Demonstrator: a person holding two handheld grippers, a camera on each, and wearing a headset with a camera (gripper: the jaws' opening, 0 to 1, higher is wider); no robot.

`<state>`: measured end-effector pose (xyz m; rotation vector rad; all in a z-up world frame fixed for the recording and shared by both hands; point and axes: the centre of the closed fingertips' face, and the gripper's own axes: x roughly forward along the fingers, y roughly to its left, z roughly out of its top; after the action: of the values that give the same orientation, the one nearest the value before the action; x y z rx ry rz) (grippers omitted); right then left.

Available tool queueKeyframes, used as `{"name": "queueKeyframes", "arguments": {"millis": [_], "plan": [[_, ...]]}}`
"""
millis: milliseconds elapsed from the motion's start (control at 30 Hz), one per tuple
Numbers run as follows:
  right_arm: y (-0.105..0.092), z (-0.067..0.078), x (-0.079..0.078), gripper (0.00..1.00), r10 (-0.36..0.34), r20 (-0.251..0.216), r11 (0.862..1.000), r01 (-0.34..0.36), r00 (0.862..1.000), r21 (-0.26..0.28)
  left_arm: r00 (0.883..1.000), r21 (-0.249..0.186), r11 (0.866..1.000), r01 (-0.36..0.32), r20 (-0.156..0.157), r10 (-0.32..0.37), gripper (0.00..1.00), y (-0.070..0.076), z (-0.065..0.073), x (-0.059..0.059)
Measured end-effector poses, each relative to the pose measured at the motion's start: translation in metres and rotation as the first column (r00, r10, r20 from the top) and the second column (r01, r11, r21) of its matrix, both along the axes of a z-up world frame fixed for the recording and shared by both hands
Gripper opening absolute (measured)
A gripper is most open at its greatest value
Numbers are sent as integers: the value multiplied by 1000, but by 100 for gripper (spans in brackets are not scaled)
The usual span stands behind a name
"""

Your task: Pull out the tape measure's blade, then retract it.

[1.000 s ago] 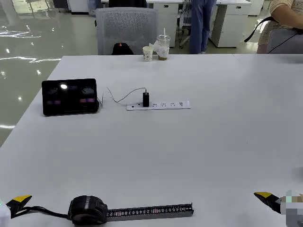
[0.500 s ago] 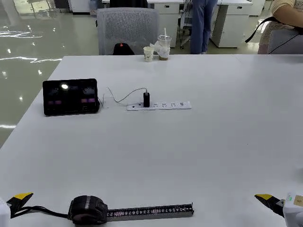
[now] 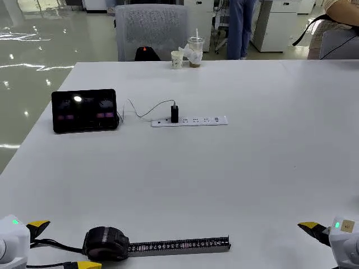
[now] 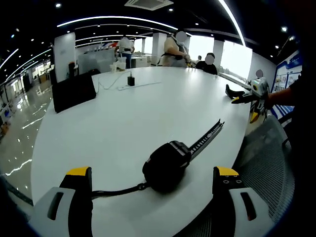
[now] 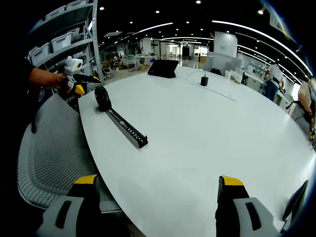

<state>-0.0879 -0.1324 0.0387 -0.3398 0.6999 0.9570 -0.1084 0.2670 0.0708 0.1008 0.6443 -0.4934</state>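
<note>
Bracketing the tape measure with wide-open jaws

Sitting at the bottom left of the head view, the left gripper is spreading its yellow-tipped jaws wide, one on each side of the tape measure, and is clasping nothing. In the left gripper view the black case is lying low in the middle, between the two jaws but apart from both. Its black wrist cord is trailing back toward the left jaw. That straddle is reading, to my eye, as a set-up for clamping the case so it cannot slide.

The blade is lying flat on the white bench, running from the case toward the bottom middle of the head view, with part of its length already out. The case's mouth is facing the other hand, probably so that the blade's hooked end is easy to reach from that side.

The right gripper is hovering at the bottom right of the head view, well apart from the blade's end. In the right gripper view its jaws are gaping just as wide and are carrying nothing, with the blade lying in the upper left of that view.

Farther up the head view, a dark tablet is standing at the left. A power strip with a black plug is lying near the middle. Cups are sitting at the bench's far edge, before a grey chair.
</note>
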Motion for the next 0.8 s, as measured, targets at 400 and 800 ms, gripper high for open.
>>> {"name": "queueKeyframes", "arguments": {"millis": [400,800], "plan": [[13,3,8,99,77,5,996,-77,997,-35,999,11,999,-49,-22,50,99,-18,-8,9],[34,6,21,99,148,31,986,-146,988,-76,987,33,988,-152,-51,153,99,-35,-18,17]]}}
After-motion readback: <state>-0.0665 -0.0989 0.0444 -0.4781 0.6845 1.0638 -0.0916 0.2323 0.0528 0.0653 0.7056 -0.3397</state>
